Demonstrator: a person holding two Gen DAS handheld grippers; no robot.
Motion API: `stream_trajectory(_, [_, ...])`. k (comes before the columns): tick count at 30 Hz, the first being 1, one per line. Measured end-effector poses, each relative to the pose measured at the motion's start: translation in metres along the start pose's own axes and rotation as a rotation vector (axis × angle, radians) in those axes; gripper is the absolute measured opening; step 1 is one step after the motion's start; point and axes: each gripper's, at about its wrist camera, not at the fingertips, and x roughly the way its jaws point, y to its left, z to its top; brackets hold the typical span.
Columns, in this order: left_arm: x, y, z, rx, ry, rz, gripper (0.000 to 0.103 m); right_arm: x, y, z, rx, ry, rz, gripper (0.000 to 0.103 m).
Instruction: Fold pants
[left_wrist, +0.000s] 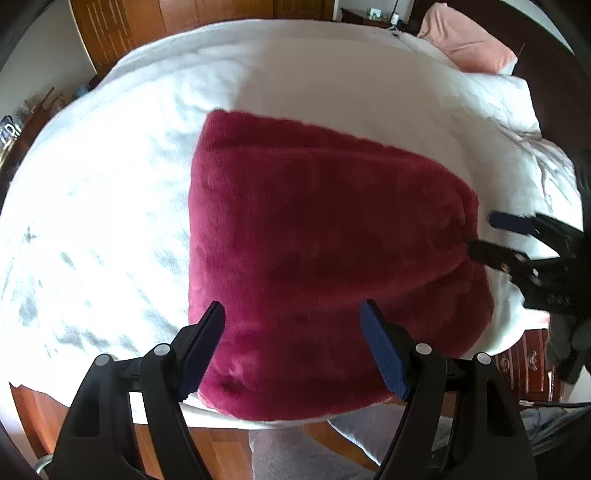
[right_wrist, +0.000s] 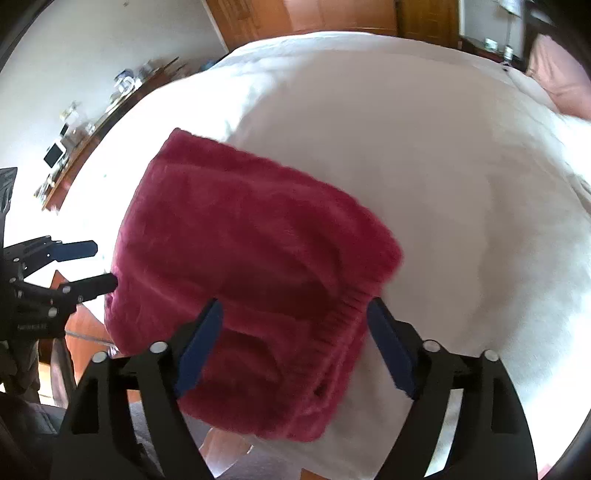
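The dark red fleece pants (left_wrist: 314, 206) lie folded into a thick block on the white bed cover (left_wrist: 295, 74), close to its near edge. My left gripper (left_wrist: 293, 308) hovers open above the near part of the block, with nothing pressed between its blue pads. In the right wrist view the pants (right_wrist: 240, 236) show their ribbed waistband (right_wrist: 343, 332) at the near right. My right gripper (right_wrist: 295, 304) stands open over that waistband, its pads apart from the cloth. Each gripper appears in the other's view: the right gripper (left_wrist: 485, 238) at the block's right side, the left gripper (right_wrist: 103, 265) at its left side.
A pink pillow (left_wrist: 465, 40) lies at the bed's far right corner. Wooden wardrobe doors (left_wrist: 166, 22) stand behind the bed. A shelf with several small items (right_wrist: 92, 122) runs along the left wall. A person's grey trouser leg (left_wrist: 295, 454) and wooden floor show below the bed's edge.
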Motion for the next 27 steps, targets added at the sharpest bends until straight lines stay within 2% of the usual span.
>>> stream_trajectory(7, [-0.004,-0.005,0.018,0.018,-0.023,0.067,0.075,0.000,-0.035,-0.016,0.145,0.014,-0.029,0.088])
stream_trajectory(16, [0.011,0.005,0.028,0.014,-0.003,0.099,0.075,0.045,-0.062,-0.027,0.330,0.098,0.037,0.088])
stream_trajectory(20, [0.025,0.024,0.033,-0.043,0.020,0.026,0.075,0.062,-0.074,-0.030,0.424,0.130,0.091,0.091])
stream_trajectory(23, [0.046,0.053,0.037,-0.146,0.061,-0.057,0.075,0.071,-0.081,-0.034,0.479,0.149,0.128,0.091])
stream_trajectory(27, [0.066,0.071,0.044,-0.143,0.091,-0.107,0.077,0.081,-0.087,-0.037,0.543,0.174,0.179,0.091])
